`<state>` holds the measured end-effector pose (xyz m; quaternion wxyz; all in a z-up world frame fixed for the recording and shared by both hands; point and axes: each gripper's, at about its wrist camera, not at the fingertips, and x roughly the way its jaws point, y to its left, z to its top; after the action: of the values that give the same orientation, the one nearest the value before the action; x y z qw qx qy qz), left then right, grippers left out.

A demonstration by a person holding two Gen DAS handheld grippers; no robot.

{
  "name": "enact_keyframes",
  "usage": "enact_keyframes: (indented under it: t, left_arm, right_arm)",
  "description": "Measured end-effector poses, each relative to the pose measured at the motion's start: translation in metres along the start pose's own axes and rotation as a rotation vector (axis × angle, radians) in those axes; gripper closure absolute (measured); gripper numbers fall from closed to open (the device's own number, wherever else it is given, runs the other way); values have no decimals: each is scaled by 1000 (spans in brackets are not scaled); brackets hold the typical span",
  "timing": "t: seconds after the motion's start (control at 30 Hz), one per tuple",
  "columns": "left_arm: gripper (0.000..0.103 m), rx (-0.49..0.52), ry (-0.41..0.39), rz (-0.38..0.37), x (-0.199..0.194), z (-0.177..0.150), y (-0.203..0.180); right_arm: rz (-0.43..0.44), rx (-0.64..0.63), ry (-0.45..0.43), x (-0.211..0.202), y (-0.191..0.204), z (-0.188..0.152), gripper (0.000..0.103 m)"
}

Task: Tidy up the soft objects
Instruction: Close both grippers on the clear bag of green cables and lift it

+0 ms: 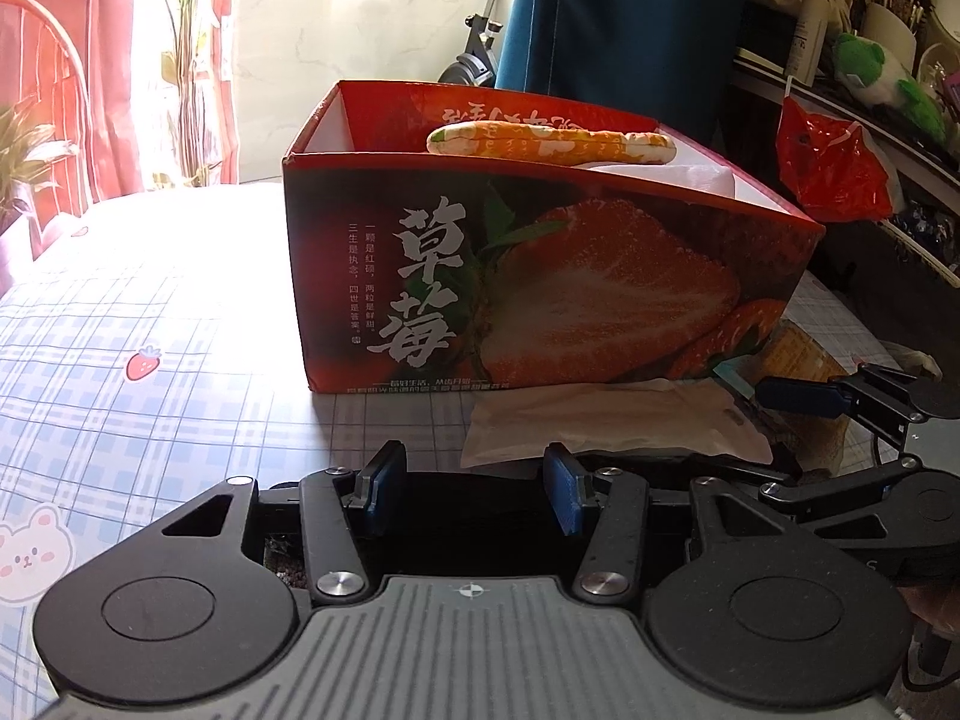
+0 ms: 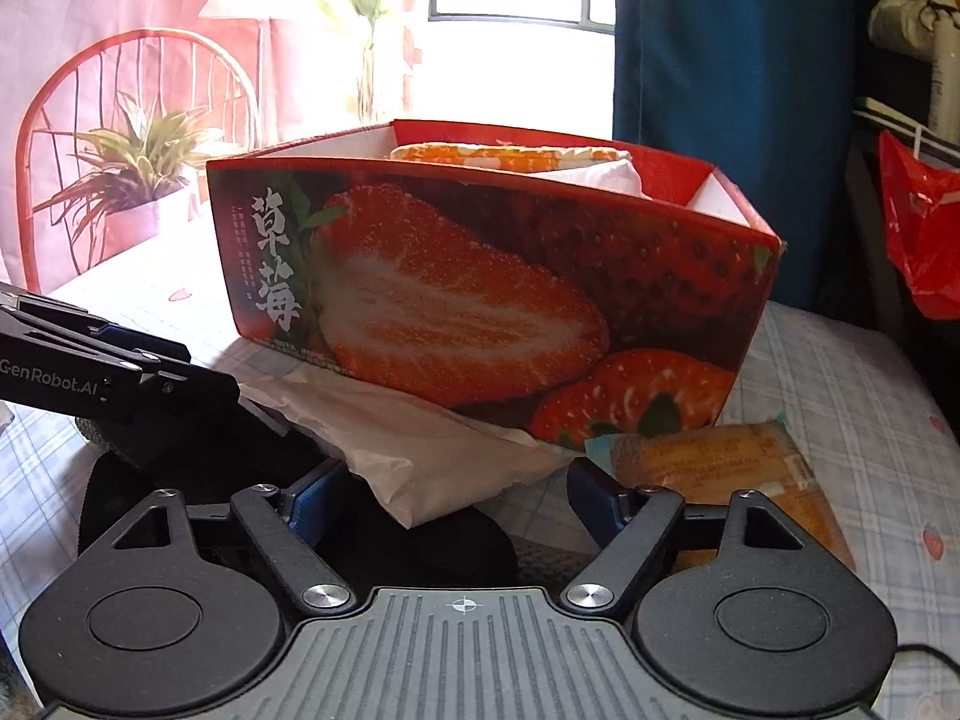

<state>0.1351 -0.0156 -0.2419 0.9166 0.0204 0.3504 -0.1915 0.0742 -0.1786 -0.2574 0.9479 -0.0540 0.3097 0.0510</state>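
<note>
A red strawberry-print box [image 1: 540, 288] stands on the checked tablecloth; it also shows in the right wrist view [image 2: 480, 276]. An orange-patterned soft pad [image 1: 552, 143] and something white lie inside it. A white soft packet [image 1: 612, 420] lies flat before the box, with a black soft item [image 2: 456, 540] under its near end. An orange packet [image 2: 720, 468] lies to the right. My left gripper [image 1: 474, 492] is open, just short of the white packet. My right gripper [image 2: 456, 492] is open, its fingers either side of the white packet's [image 2: 420, 450] corner.
A red plastic bag [image 1: 834, 168] hangs at the right by a cluttered shelf. A blue curtain [image 1: 618, 18] hangs behind the box. A red chair [image 2: 120, 138] and a potted plant stand at the far left. The table's right edge lies close to the box.
</note>
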Motion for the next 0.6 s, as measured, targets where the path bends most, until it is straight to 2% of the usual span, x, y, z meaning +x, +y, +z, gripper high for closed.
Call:
enact_keyframes:
  t: [0.07,0.13,0.23,0.33,0.47,0.6]
  left_arm:
    - [50,-7,-5,3,0,1,2]
    - [50,-12,-9,4,0,1,3]
    - [50,-14,-18,-2,-1,3,5]
    - [50,0,-31,-12,0,8,6]
    - [50,23,-17,-47,11,15,3]
    - [50,65,12,-46,30,23,-3]
  right_arm:
    - [8,-58,-7,2,4,4,26]
    - [33,-95,-22,2,7,8,38]
    - [66,-86,-56,-2,5,17,52]
    - [80,-38,-79,-6,-3,26,60]
    - [107,48,-79,-5,-16,29,62]
    - [111,84,-84,-5,-20,29,62]
